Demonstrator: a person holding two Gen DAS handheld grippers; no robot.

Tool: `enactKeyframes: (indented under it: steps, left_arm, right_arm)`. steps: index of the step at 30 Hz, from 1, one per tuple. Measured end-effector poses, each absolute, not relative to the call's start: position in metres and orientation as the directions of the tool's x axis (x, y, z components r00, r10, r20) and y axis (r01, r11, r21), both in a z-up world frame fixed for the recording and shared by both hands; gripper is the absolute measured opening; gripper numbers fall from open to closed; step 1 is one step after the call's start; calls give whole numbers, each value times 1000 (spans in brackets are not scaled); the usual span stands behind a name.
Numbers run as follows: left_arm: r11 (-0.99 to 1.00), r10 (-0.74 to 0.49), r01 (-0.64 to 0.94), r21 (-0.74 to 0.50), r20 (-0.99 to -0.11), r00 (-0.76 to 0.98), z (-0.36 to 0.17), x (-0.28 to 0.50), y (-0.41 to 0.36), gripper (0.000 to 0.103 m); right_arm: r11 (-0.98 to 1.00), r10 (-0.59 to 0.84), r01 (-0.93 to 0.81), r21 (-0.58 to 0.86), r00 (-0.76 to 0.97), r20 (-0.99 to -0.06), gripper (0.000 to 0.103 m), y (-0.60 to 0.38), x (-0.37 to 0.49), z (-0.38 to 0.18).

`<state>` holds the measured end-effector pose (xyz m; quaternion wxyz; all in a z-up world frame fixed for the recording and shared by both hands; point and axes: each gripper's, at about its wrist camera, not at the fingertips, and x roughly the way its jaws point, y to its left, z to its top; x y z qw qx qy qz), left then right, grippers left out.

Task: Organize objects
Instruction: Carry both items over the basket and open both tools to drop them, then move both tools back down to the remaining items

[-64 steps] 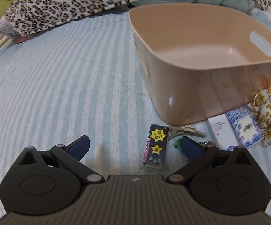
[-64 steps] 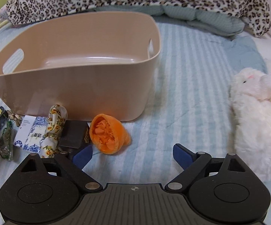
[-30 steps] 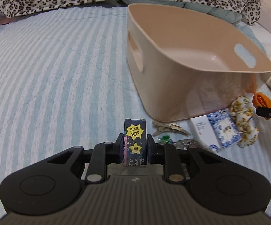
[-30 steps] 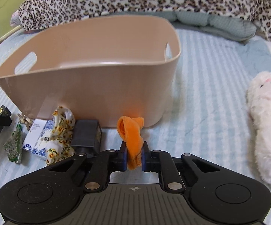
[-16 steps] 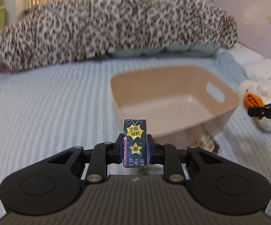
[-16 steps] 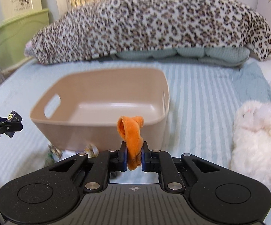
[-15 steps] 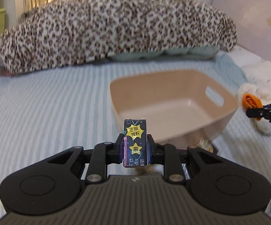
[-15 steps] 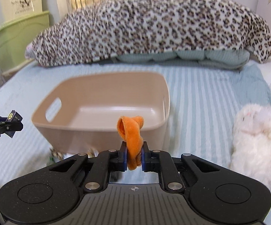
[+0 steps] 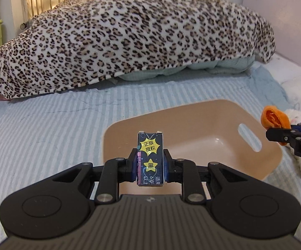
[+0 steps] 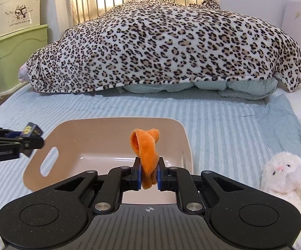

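Note:
My left gripper [image 9: 150,167] is shut on a small dark box [image 9: 150,158] with yellow star labels, held upright above the near rim of the beige plastic bin [image 9: 271,166]. My right gripper [image 10: 148,176] is shut on an orange plush piece [image 10: 146,148], held above the bin's [image 10: 183,137] near edge. The bin looks empty inside. Each gripper shows in the other view: the right one with the orange piece [image 9: 275,120] at the bin's right, the left one with the box [image 10: 30,130] at the bin's left.
The bin stands on a blue striped bedsheet [image 9: 46,129]. A leopard-print blanket [image 10: 162,48] is heaped at the back. A white plush rabbit [image 10: 285,170] lies right of the bin. Green and beige storage boxes [image 10: 11,41] stand at the far left.
Both grippers closed on their objects, lifted them off the bed and now hold them higher and over the bin. The loose items beside the bin have dropped out of sight.

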<state>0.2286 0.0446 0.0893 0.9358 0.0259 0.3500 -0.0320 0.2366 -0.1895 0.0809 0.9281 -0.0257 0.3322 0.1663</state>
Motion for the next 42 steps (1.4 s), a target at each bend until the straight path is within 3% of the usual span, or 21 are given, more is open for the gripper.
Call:
enactKeyframes:
  steps: [12,14,15,17,19,28,31,42]
  left_arm:
    - [997,8,50,51,-780,625,33,256,23,25]
    - [998,1,51,42,-775,632,36,253,22,29]
    - [997,0,55,45,-773,634,39,252,20,33]
    - [997,14,51,61,-761,649,45,247,17,74]
    - [997,29,33,71,-726,687,54,238,17,86]
    - [999,36,4,55,-702,711,82,203,28,89]
    - [998,42,3,64,-694,718,85,186,33,94]
    - [997,39,23,74,-735,676,67,142,51,94]
  right_arm:
    - [944,228,-329,-6,668,-708,14,-166,264,39]
    - [946,212,-323,-17,660,-721,25,-165,263,34]
    - [948,206,-317,-18,656,-726,33,-165,262,33]
    - [950,214,-311,0,653,-726,43,-168,258,34]
    - [952,216,-306,4,661,-719,65,-171,254,38]
    - [950,231,-313,0,701,-675,96,-192,223,68]
    - [948,234,-318,-3,703,-671,99,-199,210,74]
    - [953,207,-301,-4,665,-717,103,-221,178,62]
